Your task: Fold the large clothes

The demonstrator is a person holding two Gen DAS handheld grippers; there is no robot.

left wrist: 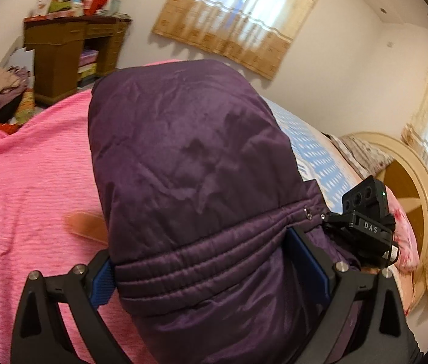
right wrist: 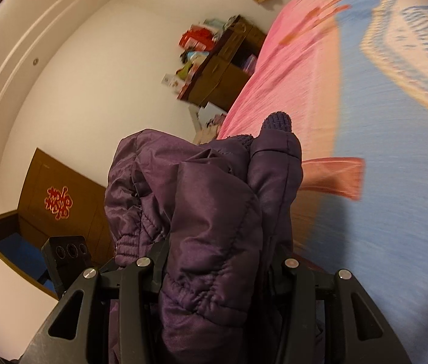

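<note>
Both grippers (left wrist: 214, 273) (right wrist: 217, 276), angled downward, clamp the purple jacket (left wrist: 189, 163) above the bed (left wrist: 32, 182).

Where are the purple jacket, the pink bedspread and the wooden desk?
purple jacket (left wrist: 189, 151): left wrist view, quilted back panel.
pink bedspread (left wrist: 32, 182): left wrist view, bare stretch.
wooden desk (left wrist: 53, 69): left wrist view, left pedestal.

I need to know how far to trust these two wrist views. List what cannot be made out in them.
- Left wrist view: the left gripper pads are buried under the quilted dark purple padded jacket, which also hides the bed middle.
- Right wrist view: the right gripper fingertips vanish in jacket folds.
- Right wrist view: the blue and cream patterned blanket is motion-blurred.
- Both views: clutter on the brown wooden desk is too small.
</note>
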